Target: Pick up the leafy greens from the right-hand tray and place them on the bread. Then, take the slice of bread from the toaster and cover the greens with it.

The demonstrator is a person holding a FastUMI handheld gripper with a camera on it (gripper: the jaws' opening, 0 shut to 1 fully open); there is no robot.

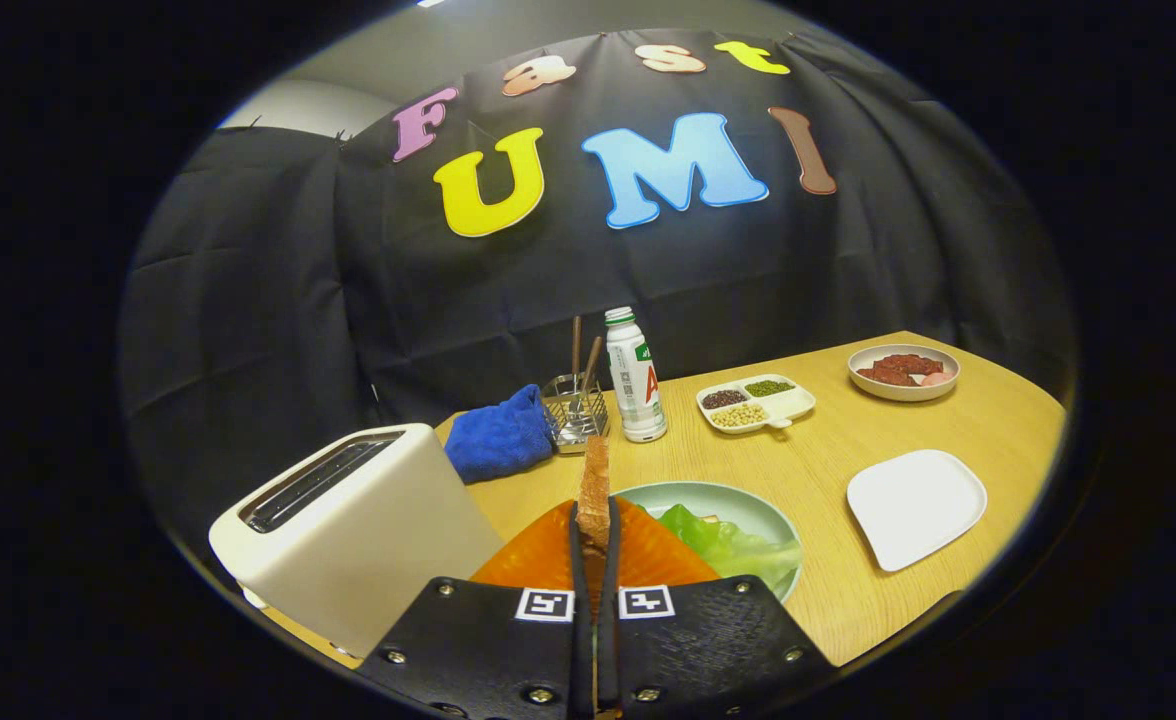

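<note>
The tool is clamped narrow on a slice of bread, held upright on edge at lower centre. Just right of it, lettuce leaves lie on a pale green plate. The white toaster stands on the tabletop at lower left.
</note>
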